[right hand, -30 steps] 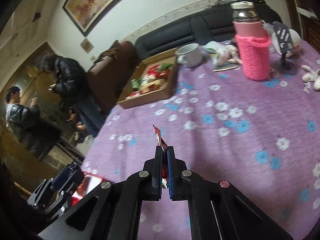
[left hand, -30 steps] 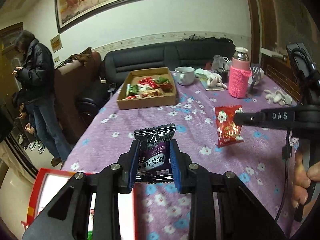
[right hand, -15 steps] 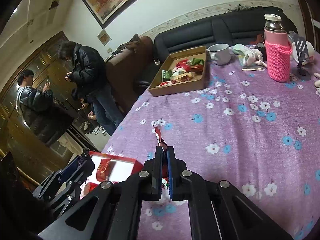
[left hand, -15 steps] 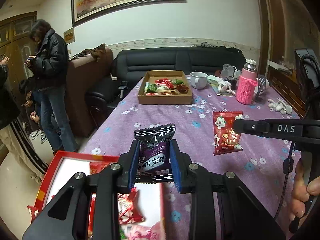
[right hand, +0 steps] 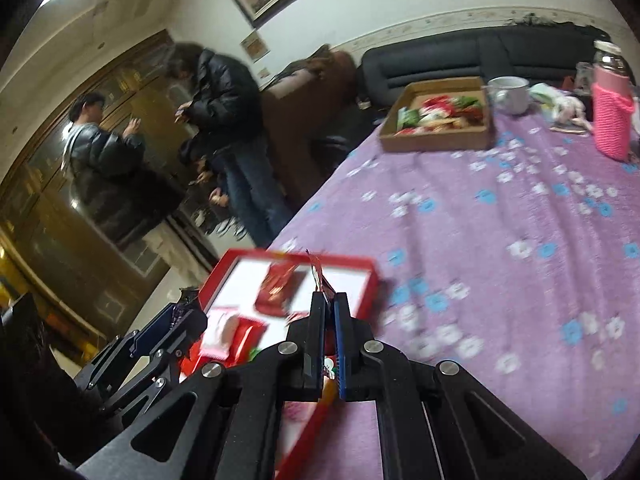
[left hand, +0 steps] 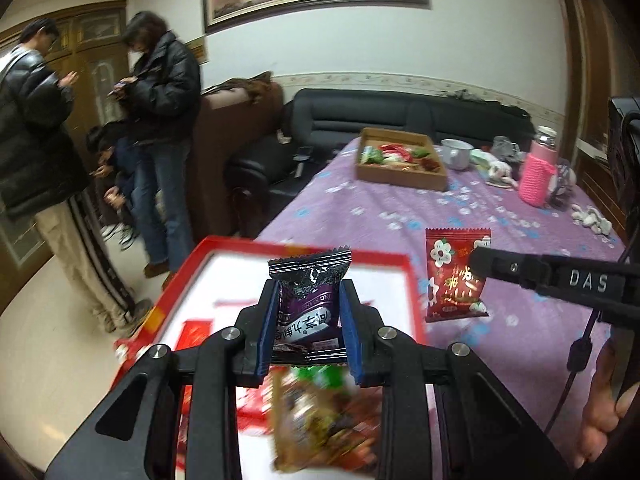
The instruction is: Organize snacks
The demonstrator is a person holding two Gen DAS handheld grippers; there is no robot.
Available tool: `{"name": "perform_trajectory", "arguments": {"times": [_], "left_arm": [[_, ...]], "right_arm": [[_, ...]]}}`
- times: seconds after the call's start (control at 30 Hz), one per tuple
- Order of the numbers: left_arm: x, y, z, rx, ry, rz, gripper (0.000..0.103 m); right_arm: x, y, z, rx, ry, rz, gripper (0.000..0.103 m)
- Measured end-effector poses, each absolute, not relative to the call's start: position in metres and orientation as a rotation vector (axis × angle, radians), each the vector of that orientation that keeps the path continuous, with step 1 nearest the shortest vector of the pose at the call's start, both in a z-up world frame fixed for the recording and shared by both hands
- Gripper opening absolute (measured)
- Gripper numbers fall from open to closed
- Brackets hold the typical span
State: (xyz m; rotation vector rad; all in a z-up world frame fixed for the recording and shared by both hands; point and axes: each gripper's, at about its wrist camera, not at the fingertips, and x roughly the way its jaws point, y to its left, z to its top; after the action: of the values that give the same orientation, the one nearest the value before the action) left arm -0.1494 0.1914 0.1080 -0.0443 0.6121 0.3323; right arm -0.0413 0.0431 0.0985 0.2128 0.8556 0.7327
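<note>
**Nearly there: two packets over the red tray**

Now we hover at the table's near left edge: left gripper [left hand: 308, 326] clamps the purple packet [left hand: 308, 300], right gripper [right hand: 329, 336] pinches the red packet [left hand: 456, 274]. Red tray [right hand: 366, 280] holds several; neither dropped yet.

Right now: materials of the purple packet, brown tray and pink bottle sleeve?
Purple packet: glossy plastic film, likely foil-lined; shiny creases, crimped serrated ends. Brown tray: matte cardboard, by its flat tan walls. Pink bottle sleeve: knitted or crocheted yarn, ribbed texture visible.
</note>
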Motion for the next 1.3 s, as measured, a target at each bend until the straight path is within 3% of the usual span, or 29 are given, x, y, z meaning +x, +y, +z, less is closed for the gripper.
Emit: {"name": "perform_trajectory", "arguments": {"times": [0.4, 0.5, 0.57, 0.63, 0.77, 0.83, 1.03, 1.3], "left_arm": [[-0.159, 0.227, 0.078, -0.083, 0.660, 0.437, 0.029], [-0.161, 0.233, 0.072, -0.097, 0.669, 0.462, 0.033], [-0.164, 0.235, 0.071, -0.099, 0.666, 0.476, 0.042], [-0.169, 0.237, 0.073, -0.115, 0.661, 0.484, 0.056], [-0.188, 0.231, 0.083, -0.121, 0.610, 0.491, 0.075], [-0.200, 0.227, 0.089, -0.123, 0.587, 0.488, 0.079], [-0.227, 0.220, 0.096, -0.145, 0.586, 0.492, 0.082], [-0.239, 0.222, 0.098, -0.174, 0.610, 0.544, 0.082]], "right_arm": [[-0.073, 0.112, 0.071, 0.134, 0.833, 0.767, 0.005], [-0.072, 0.115, 0.069, 0.151, 0.822, 0.772, 0.011], [-0.075, 0.114, 0.072, 0.149, 0.797, 0.776, 0.032], [-0.081, 0.108, 0.077, 0.153, 0.752, 0.774, 0.042], [-0.098, 0.099, 0.085, 0.135, 0.692, 0.762, 0.048], [-0.108, 0.095, 0.087, 0.130, 0.678, 0.761, 0.052], [-0.143, 0.083, 0.091, 0.108, 0.631, 0.758, 0.066], [-0.162, 0.076, 0.095, 0.112, 0.633, 0.783, 0.067]]}}
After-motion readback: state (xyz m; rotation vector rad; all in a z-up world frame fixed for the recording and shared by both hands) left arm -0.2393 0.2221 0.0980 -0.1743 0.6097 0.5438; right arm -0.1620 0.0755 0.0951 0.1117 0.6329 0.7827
